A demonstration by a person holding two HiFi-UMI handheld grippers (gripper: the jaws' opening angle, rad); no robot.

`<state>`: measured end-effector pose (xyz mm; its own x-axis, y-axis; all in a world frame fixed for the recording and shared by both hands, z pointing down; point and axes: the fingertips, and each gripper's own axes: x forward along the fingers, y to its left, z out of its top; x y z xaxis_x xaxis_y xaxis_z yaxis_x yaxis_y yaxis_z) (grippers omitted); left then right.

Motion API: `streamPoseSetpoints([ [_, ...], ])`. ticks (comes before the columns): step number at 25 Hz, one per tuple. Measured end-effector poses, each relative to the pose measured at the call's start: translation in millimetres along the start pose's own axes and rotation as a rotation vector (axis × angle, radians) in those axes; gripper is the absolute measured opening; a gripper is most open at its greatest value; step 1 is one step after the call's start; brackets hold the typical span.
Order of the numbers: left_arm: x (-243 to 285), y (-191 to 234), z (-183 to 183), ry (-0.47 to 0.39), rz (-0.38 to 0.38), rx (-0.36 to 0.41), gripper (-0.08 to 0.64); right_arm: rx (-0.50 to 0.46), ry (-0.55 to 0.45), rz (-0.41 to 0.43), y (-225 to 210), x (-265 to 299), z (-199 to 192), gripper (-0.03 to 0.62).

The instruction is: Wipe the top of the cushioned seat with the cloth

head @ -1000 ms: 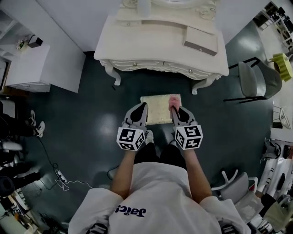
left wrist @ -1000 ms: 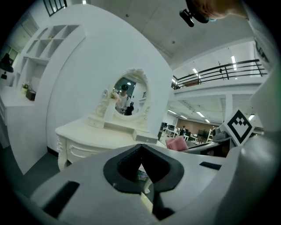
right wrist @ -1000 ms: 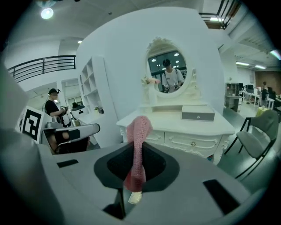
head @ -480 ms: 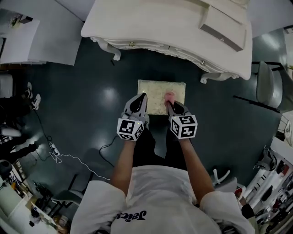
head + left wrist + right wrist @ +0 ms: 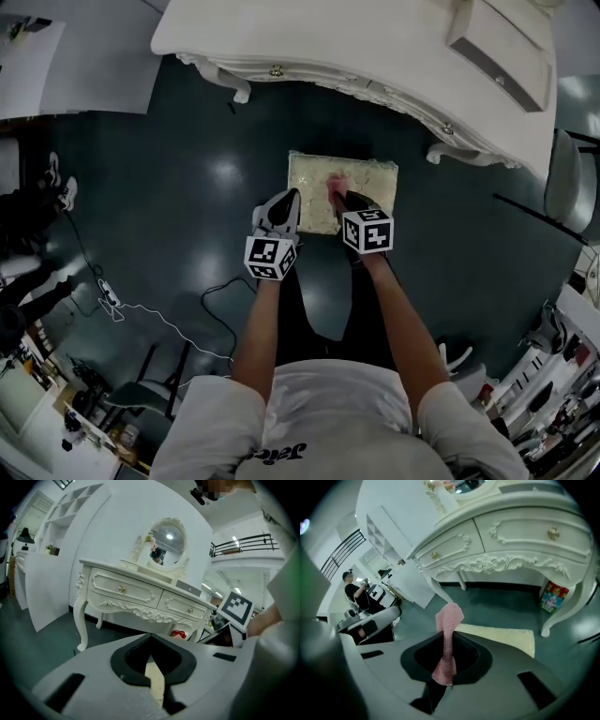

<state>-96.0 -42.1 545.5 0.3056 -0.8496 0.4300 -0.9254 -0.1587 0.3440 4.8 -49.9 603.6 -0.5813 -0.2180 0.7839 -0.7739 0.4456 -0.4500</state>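
Pink knitted cloth (image 5: 449, 618) clamped between right gripper (image 5: 447, 641) jaws, free end sticking out ahead over cream rectangular cushioned seat (image 5: 373, 184). Left gripper (image 5: 151, 657) jaws together, empty, seat just ahead.

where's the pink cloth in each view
head view: the pink cloth is just right of centre, on the cushioned seat, at the tip of the right gripper.
left gripper view: not in it.
right gripper view: dead centre, pinched between the jaws and sticking up.
shared landmark: the white dressing table, which shows in all three views.
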Motion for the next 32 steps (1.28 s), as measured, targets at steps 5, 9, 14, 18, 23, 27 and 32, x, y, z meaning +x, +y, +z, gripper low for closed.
streamPoseSetpoints([
  [5, 11, 45, -17, 0.038, -0.120, 0.016, 0.012, 0.213, 0.037, 0.009, 8, 72, -5, 0.034],
  [9, 17, 81, -27, 0.036, -0.157, 0.000, 0.012, 0.193, 0.069, 0.030, 26, 131, -6, 0.035],
  [14, 13, 122, -41, 0.060, -0.155, 0.017, 0.012, 0.161, 0.104, 0.013, 42, 193, 2, 0.035],
  [18, 8, 141, -49, 0.088, -0.156, 0.027, 0.012, 0.255, 0.110, 0.007, 46, 229, 4, 0.035],
  [23, 13, 145, -53, 0.082, -0.152, 0.027, 0.012, 0.324, 0.196, -0.018, 40, 251, -10, 0.035],
  [27, 21, 137, -55, 0.079, -0.156, 0.021, 0.012, 0.365, 0.237, -0.065, 21, 250, -21, 0.035],
  [32, 37, 128, -56, 0.060, -0.143, 0.021, 0.012, 0.383, 0.246, -0.046, 11, 245, -19, 0.035],
])
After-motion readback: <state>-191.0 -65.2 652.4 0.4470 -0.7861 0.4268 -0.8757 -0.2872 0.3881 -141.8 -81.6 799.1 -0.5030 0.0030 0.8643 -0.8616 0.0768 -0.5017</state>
